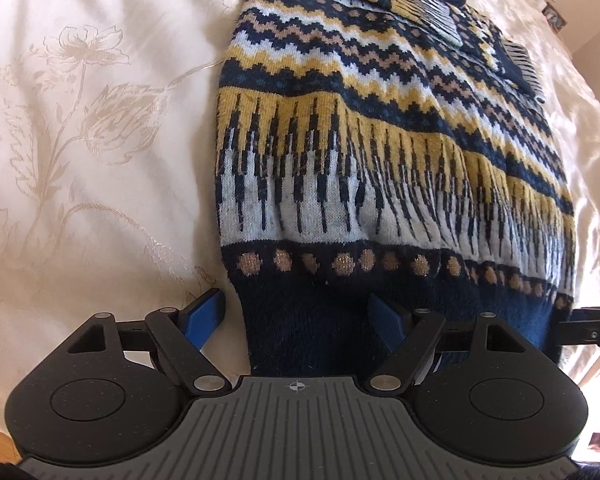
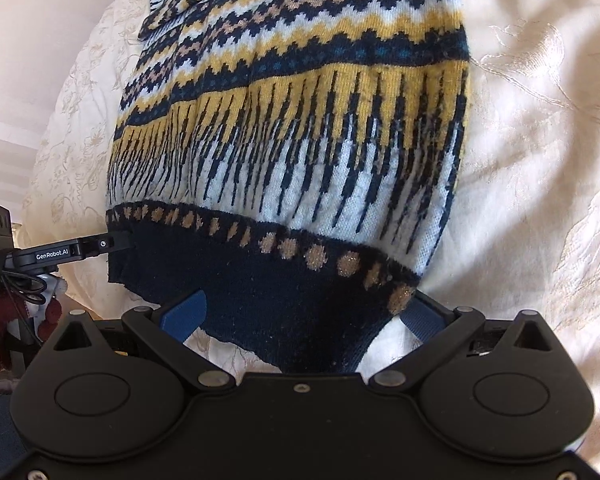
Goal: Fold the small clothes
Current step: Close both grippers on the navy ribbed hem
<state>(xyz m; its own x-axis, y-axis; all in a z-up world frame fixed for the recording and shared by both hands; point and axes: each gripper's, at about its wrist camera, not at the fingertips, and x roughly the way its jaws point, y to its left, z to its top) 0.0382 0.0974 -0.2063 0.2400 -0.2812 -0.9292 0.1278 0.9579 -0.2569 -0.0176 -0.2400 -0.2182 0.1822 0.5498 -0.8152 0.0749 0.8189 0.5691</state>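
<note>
Knitted navy-and-yellow sweater [image 1: 380, 140], one, lies on the cream bedspread [image 1: 80, 120]; two grippers, left gripper [image 1: 300, 312] and right gripper [image 2: 308, 316], fingers spread around its hem.

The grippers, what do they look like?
Both are black, with two round discs and hinged bars with silver pins. The left gripper has bright blue fingers and a grey ribbed plate. The right gripper has blue fingers too. One side arm reads GenRobot.AI.
</note>
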